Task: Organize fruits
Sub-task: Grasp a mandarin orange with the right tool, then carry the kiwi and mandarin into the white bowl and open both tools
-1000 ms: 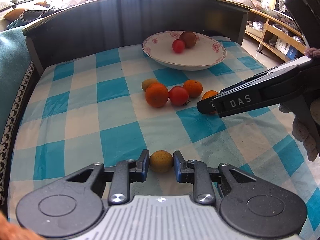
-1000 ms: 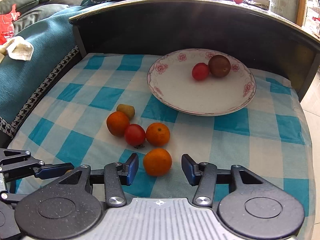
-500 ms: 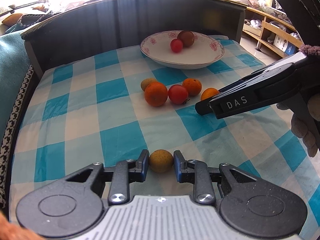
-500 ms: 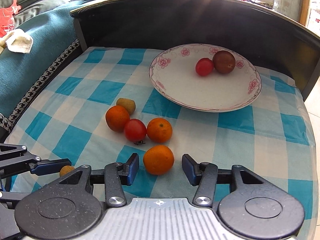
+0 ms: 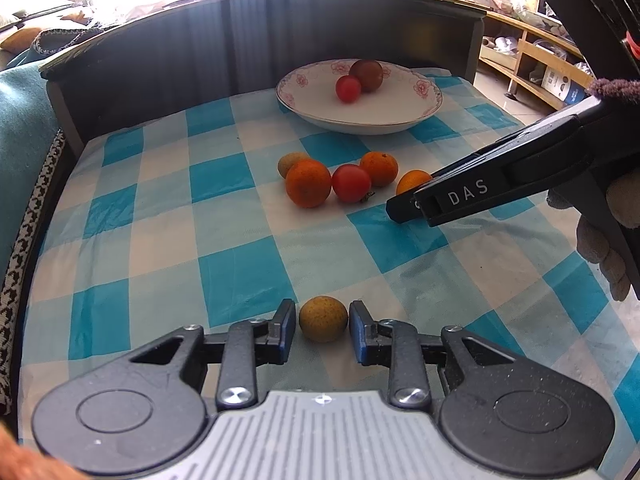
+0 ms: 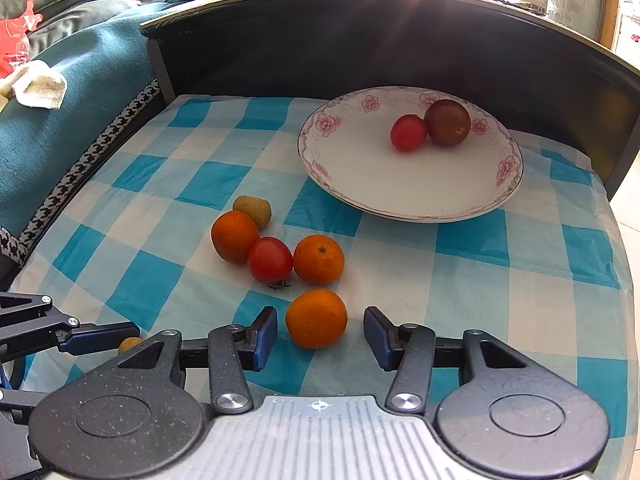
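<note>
On the tablecloth [image 6: 460, 280], the plate [image 6: 360, 176] holding two fruits lies behind a fruit cluster [image 6: 276, 248], with one orange [image 6: 316, 319] nearer, seemingly apart.

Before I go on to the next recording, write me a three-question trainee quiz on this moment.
1. True or false: the plate holds two fruits.
2. Which fruit sits between the right claw's fingers? A. orange B. red tomato C. brown fruit
3. Fill in: the left claw brackets a small ____ fruit lying on the checked cloth.

Key: 1. true (a small red one and a brown one). 2. A; gaps show on both sides. 3. yellowish.
</note>
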`<state>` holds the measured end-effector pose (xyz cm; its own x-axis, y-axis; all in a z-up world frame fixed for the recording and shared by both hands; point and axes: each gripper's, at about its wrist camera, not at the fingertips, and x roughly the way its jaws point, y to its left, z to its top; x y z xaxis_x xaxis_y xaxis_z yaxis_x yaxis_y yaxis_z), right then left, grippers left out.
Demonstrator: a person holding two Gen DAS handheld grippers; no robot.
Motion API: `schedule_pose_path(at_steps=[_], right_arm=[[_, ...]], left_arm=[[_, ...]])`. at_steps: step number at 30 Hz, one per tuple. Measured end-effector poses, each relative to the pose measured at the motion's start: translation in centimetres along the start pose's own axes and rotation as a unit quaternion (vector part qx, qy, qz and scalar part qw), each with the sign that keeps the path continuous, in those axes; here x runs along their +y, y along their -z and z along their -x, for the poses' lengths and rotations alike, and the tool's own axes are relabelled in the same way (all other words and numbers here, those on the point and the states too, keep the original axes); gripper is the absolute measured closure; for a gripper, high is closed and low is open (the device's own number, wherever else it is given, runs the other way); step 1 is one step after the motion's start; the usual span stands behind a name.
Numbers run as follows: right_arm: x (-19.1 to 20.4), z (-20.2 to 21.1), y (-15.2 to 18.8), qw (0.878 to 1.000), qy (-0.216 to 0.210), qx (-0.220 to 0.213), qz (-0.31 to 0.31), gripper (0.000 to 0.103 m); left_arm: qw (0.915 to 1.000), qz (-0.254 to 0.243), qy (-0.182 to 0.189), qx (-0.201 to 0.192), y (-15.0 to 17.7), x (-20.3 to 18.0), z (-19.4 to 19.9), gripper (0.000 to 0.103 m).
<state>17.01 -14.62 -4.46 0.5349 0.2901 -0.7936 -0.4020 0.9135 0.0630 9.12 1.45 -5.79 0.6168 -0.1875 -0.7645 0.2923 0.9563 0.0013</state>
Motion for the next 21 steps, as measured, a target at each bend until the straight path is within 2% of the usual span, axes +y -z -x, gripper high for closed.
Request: schedule_pose_path(at_steps=[3, 7, 10, 21], right_arm=[[0.1, 0.1, 0.0, 1.0, 0.007, 0.001, 0.003, 0.062], [0.1, 0.3, -0.1, 1.0, 0.006, 0.003, -0.001, 0.077], [0.5, 0.4, 0.0, 1.0, 0.017, 0.003, 0.017, 0.077], [-0.1, 1.5, -0.2, 1.0, 0.013, -0.009, 0.003, 0.077]], left_arm=[[1.0, -0.003, -0.001, 0.002, 0.0, 0.0, 0.0, 0.066], [1.0, -0.005, 0.001, 0.003, 0.0, -0.1, 0.1, 0.067], [1.0, -0.008, 0.002, 0.003, 0.0, -0.2, 0.2, 0.068], [0.9998, -0.008, 0.002, -0.017, -1.3, -0.3, 0.7, 0.068]])
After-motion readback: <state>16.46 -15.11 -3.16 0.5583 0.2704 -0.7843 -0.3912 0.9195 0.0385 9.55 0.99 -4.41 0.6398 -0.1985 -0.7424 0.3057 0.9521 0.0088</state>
